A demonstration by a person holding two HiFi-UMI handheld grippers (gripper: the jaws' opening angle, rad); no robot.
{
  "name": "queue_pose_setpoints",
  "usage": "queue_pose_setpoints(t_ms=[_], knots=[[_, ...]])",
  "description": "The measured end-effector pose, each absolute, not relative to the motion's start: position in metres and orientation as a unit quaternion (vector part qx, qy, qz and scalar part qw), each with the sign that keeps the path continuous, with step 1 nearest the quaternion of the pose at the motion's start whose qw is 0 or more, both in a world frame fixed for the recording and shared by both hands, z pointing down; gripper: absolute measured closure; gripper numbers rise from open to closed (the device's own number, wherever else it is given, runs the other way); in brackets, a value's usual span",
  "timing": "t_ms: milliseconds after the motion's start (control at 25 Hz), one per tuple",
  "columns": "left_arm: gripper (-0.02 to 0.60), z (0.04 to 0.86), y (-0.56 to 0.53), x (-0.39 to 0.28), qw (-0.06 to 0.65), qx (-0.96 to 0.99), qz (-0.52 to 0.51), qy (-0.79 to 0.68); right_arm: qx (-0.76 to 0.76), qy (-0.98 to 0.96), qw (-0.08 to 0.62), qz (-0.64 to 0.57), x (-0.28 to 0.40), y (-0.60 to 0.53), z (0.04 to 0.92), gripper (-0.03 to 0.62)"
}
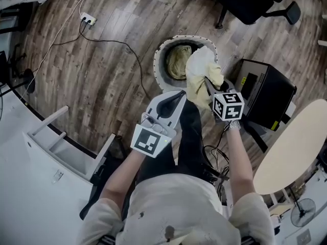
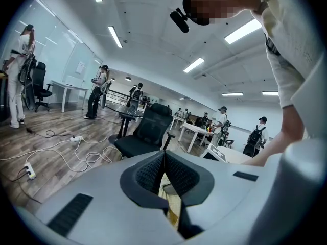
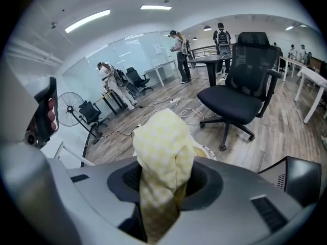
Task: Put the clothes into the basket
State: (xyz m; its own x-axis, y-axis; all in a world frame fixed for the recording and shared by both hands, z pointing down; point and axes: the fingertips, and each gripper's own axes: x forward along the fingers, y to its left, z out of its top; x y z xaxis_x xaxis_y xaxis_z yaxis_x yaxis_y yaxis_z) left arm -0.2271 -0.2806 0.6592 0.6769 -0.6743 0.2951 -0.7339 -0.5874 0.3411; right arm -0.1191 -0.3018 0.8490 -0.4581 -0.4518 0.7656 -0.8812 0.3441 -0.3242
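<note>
My right gripper (image 1: 208, 86) is clenched on the yellow checked cloth (image 1: 200, 68), which hangs above the basket (image 1: 158, 60) near its rim. My left gripper (image 1: 176, 97) is closed and empty. If I release here, the cloth could catch the rim and slide onto the floor (image 1: 102, 60).

Basket (image 1: 156, 60): on the floor before me, one cloth (image 1: 178, 61) inside.
My right gripper (image 1: 208, 86): second cloth (image 1: 200, 70) over the basket's right rim.

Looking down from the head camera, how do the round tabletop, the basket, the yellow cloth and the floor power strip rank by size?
1. round tabletop, though nearer the camera
2. basket and yellow cloth, about alike; the cloth hangs nearer, so unranked
3. power strip
</note>
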Motion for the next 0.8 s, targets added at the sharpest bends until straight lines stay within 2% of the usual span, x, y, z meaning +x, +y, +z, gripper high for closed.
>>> queue_pose_setpoints(t_ms=[800], knots=[[0.56,0.715,-0.281,-0.252,0.244,0.874,0.087,-0.411,0.462,-0.72,0.292,0.428,-0.127,-0.321,0.98,0.43]])
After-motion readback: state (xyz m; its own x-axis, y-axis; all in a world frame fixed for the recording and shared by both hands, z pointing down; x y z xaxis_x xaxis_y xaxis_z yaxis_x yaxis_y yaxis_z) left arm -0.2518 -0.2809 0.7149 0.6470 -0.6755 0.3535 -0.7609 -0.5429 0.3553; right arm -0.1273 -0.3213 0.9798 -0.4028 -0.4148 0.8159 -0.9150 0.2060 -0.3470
